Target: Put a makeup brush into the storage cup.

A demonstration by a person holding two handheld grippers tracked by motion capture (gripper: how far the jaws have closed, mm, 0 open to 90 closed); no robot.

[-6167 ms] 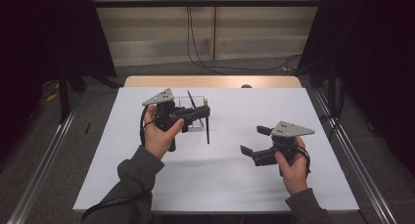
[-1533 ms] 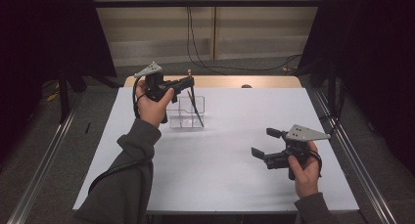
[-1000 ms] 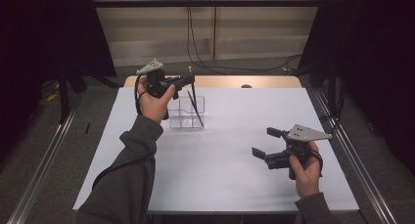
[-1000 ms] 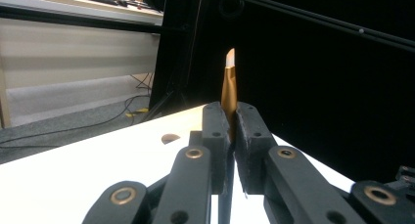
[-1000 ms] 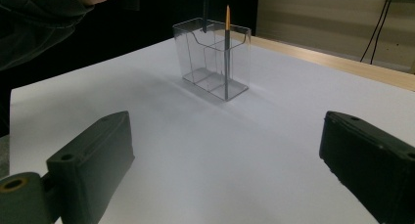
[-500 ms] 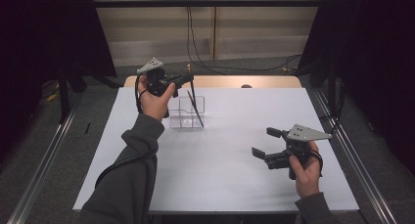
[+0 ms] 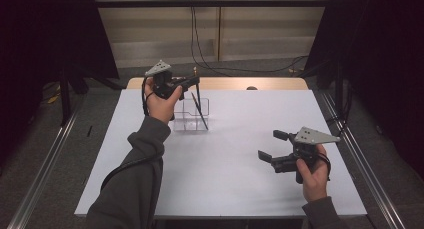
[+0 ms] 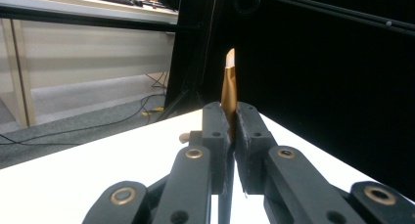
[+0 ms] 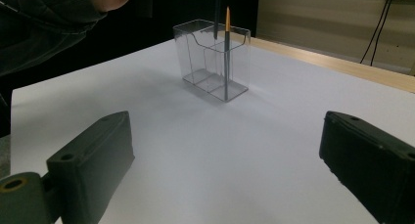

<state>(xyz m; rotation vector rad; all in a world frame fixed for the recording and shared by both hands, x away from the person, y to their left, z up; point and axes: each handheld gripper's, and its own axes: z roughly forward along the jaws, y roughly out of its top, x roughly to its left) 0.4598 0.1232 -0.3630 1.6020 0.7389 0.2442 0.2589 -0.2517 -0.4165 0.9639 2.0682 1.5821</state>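
— Gripping something, that left claw (image 7: 194,81)?

— Yes, its jaws are clenched on a thin pen (image 8: 228,94) with a gold upper end; in the left gripper view the gold tip rises just above the two pads.

— Where does the rest of the pen go?

— From the claw its dark shaft (image 7: 199,109) slants downward into a clear plastic holder (image 7: 192,116) that stands on the white tabletop (image 7: 230,179) directly under the claw. In the right gripper view the pen stands nearly upright in the holder's near compartment.

— And the right claw (image 7: 274,147)?

— Released: its jaws stand wide apart with nothing between them, low over the tabletop. The holder (image 9: 212,57) lies well ahead of it, between the two jaws as that view looks along them
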